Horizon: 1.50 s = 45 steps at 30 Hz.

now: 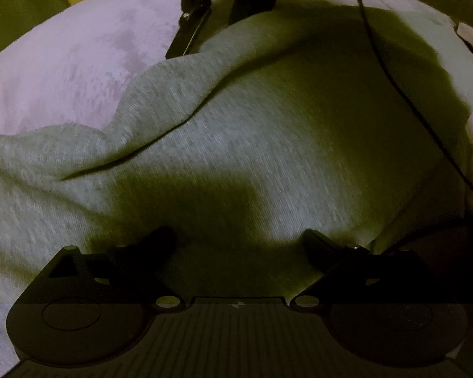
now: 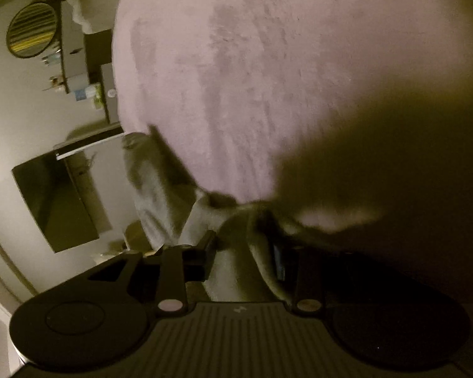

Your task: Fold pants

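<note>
Grey knit pants [image 1: 252, 145] lie spread over a pale pink plush bed cover [image 1: 78, 63], with a long crease running across them. My left gripper [image 1: 239, 242] hovers low over the pants, its jaws wide apart and empty. My right gripper shows at the far edge of the pants in the left wrist view [image 1: 189, 31]. In the right wrist view, my right gripper [image 2: 246, 245] has grey pants fabric [image 2: 173, 201] between its jaws and holds a bunched fold of it above the pink cover [image 2: 268, 78].
A dark cable [image 1: 394, 78] trails across the pants on the right. Beyond the bed edge in the right wrist view are a round mirror [image 2: 31, 30], a shelf with small items [image 2: 75, 47] and a dark screen [image 2: 53, 201].
</note>
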Each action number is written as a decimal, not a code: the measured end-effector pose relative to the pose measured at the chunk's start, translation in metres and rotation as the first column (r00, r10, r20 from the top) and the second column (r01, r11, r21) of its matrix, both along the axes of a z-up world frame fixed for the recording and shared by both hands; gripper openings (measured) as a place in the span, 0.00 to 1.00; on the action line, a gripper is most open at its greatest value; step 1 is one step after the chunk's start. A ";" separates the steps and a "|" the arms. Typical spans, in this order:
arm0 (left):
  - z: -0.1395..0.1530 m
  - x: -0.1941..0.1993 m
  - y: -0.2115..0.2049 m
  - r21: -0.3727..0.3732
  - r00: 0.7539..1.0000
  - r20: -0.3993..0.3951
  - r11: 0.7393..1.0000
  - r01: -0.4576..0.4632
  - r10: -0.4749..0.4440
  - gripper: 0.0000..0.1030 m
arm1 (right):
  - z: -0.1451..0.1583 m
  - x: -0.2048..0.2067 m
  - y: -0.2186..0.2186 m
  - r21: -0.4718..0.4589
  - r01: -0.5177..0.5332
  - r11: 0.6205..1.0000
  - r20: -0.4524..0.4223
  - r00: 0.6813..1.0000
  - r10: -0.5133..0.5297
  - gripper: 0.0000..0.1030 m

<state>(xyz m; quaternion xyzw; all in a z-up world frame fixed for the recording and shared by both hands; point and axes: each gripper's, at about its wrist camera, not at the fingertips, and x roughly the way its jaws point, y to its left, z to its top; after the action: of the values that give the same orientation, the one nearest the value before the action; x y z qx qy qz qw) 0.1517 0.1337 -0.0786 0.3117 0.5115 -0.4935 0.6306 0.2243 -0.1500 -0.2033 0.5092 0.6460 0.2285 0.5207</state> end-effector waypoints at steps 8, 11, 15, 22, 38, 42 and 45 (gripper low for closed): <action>-0.002 0.012 -0.012 0.004 1.000 -0.016 1.000 -0.026 0.026 0.94 | 0.016 -0.014 -0.010 0.007 0.024 1.000 0.073 0.997 -0.025 0.12; -0.006 0.014 -0.016 0.018 0.999 -0.012 0.999 -0.032 0.033 0.94 | -0.005 -0.011 -0.009 -0.013 0.073 0.997 0.017 0.997 -0.073 0.12; -0.005 0.013 -0.013 0.029 0.999 -0.012 0.999 -0.043 0.043 0.94 | 0.019 -0.020 -0.025 -0.056 0.186 0.981 0.145 0.974 -0.177 0.04; -0.003 0.010 -0.008 0.044 0.994 -0.030 0.994 -0.101 0.103 0.94 | 0.015 -0.015 -0.045 -0.125 0.289 0.949 0.188 0.946 -0.263 0.04; 0.051 0.044 -0.041 -0.167 0.976 -0.031 0.961 -0.219 0.217 0.84 | 0.086 -0.053 -0.036 -0.218 0.257 0.941 0.301 0.935 -0.186 0.30; 0.045 0.066 -0.074 -0.198 0.960 -0.011 0.940 -0.278 0.281 0.84 | 0.061 -0.041 -0.007 -0.356 0.193 0.914 0.272 0.957 -0.096 0.08; 0.030 0.087 -0.091 -0.151 0.936 0.025 0.926 -0.345 0.352 0.74 | 0.058 -0.030 -0.025 -0.401 0.300 0.866 0.286 0.939 -0.193 0.00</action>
<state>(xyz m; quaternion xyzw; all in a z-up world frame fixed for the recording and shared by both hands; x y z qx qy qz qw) 0.2388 0.0426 -0.0491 0.1820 0.5053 -0.4012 0.7420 0.1938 -0.1751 -0.1449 0.4267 0.5433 0.0671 0.7198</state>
